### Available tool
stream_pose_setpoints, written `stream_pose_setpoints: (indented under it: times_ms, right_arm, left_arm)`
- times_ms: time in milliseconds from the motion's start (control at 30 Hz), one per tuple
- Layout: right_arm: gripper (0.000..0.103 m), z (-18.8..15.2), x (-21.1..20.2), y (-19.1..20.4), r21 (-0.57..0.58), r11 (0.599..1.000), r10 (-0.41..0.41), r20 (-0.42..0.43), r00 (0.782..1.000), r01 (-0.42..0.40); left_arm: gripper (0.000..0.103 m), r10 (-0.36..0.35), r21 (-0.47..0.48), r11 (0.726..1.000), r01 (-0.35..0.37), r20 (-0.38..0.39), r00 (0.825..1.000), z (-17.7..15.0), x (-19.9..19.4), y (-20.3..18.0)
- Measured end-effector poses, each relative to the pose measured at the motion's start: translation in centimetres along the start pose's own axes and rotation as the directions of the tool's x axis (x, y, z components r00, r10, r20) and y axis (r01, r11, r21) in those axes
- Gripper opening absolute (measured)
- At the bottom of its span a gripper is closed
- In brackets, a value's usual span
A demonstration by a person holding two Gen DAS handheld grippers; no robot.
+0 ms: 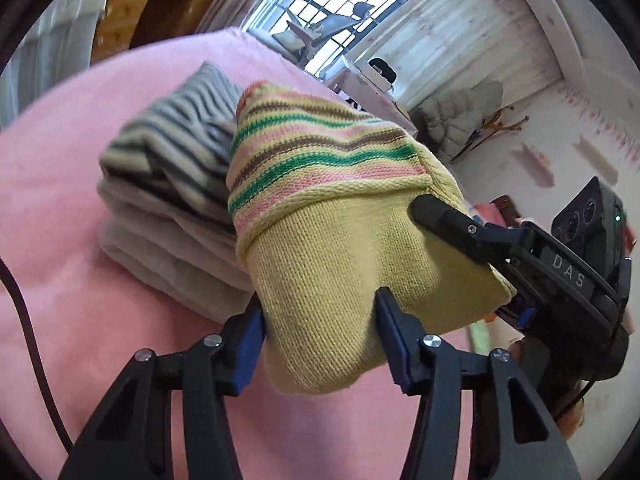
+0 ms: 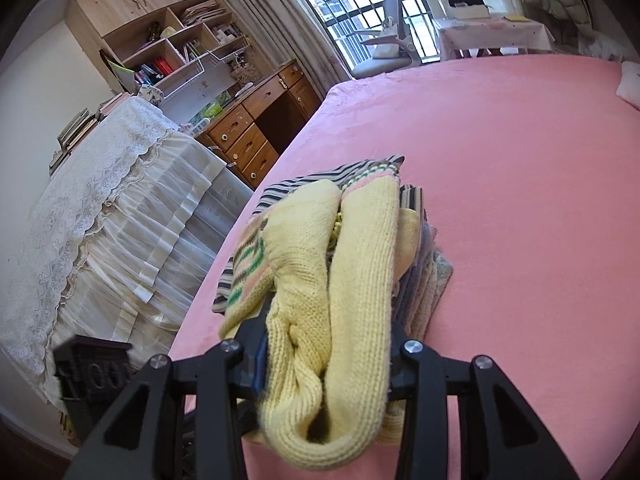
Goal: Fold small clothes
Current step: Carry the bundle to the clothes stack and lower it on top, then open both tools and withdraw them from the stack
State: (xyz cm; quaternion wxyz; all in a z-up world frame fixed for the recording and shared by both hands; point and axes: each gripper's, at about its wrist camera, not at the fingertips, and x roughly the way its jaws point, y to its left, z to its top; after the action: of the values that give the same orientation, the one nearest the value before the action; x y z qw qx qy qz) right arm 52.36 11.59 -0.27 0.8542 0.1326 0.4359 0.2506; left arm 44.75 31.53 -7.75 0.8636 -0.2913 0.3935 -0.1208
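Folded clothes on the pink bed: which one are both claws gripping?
The yellow knit sweater with green, pink and brown stripes, clamped by the left claw and right claw. The black-and-white striped garment and grey stack lie ungripped.

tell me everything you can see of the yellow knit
The yellow knit is a small knitted garment, plain yellow with a band of green, pink and brown stripes. It is folded into a thick bundle. The left gripper clamps its lower edge and the right gripper grips its rolled end. It sits partly on a stack of folded striped and grey clothes on the pink bed.
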Motion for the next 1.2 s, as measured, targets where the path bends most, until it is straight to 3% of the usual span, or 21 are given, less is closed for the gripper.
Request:
stream_pose_setpoints:
  times_ms: [167, 300, 400, 567, 633, 667, 700, 800, 867, 933, 1000, 1133, 1200]
  right_arm:
    - [0.039, 1.1, -2.2, 1.7, -0.027, 0.999, 0.034, 0.069, 0.997, -0.032]
    - [0.039, 3.5, -2.4, 3.0, -0.015, 0.998, 0.067, 0.125, 0.990, -0.065]
    - [0.039, 5.5, -0.7, 3.1, 0.035, 0.994, 0.100, 0.176, 0.979, -0.108]
    - [0.039, 6.0, 5.2, 0.7, 0.202, 0.961, 0.150, 0.204, 0.968, -0.191]
    - [0.040, 4.7, 8.9, -0.8, 0.281, 0.945, 0.124, 0.166, 0.978, -0.167]
    - [0.040, 3.8, 10.7, -1.3, 0.304, 0.946, 0.080, 0.127, 0.989, -0.116]
    - [0.041, 2.9, 12.1, -1.7, 0.300, 0.952, 0.037, 0.102, 0.994, -0.066]
    - [0.044, 1.3, 12.6, -2.3, 0.242, 0.968, 0.026, 0.154, 0.988, -0.063]
    - [0.048, 1.6, 12.3, -2.0, 0.215, 0.976, -0.001, 0.153, 0.988, -0.032]
    - [0.053, 2.1, 11.9, -1.7, 0.196, 0.980, -0.005, 0.124, 0.992, -0.019]
    - [0.055, 2.7, 11.0, -1.3, 0.170, 0.985, -0.027, 0.088, 0.996, 0.012]
    - [0.055, 2.9, 7.6, 0.2, 0.078, 0.995, -0.072, 0.097, 0.993, 0.065]
    - [0.055, 2.5, 5.0, 1.5, 0.016, 0.994, -0.107, 0.098, 0.989, 0.106]
  left_arm:
    - [0.048, 0.117, 0.127, 0.984, -0.124, 0.063, 0.991, 2.3, -3.8, -4.2]
    - [0.048, 0.205, 0.215, 0.949, -0.230, 0.129, 0.970, 7.0, -6.0, -6.2]
    - [0.048, 0.263, 0.241, 0.924, -0.297, 0.163, 0.951, 10.9, -4.9, -6.5]
    - [0.047, 0.380, 0.258, 0.868, -0.425, 0.206, 0.902, 15.6, -0.9, -4.6]
    - [0.035, 0.463, 0.226, 0.841, -0.491, 0.170, 0.870, 17.0, 3.0, -2.3]
    - [0.017, 0.512, 0.206, 0.822, -0.530, 0.138, 0.848, 17.0, 4.9, -0.7]
    - [0.019, 0.538, 0.190, 0.815, -0.547, 0.104, 0.837, 17.1, 6.7, 0.5]
    - [0.019, 0.511, 0.180, 0.823, -0.539, 0.182, 0.840, 15.5, 7.2, 1.8]
    - [0.021, 0.491, 0.190, 0.831, -0.523, 0.194, 0.849, 15.0, 6.7, 1.8]
    - [0.036, 0.494, 0.160, 0.838, -0.522, 0.185, 0.849, 15.2, 5.8, 2.3]
    - [0.072, 0.493, 0.116, 0.849, -0.515, 0.175, 0.852, 15.1, 4.0, 2.9]
    - [0.076, 0.455, 0.098, 0.876, -0.472, 0.153, 0.877, 14.6, 1.1, 2.1]
    - [0.077, 0.457, 0.136, 0.871, -0.473, 0.134, 0.879, 13.3, -0.1, 0.7]
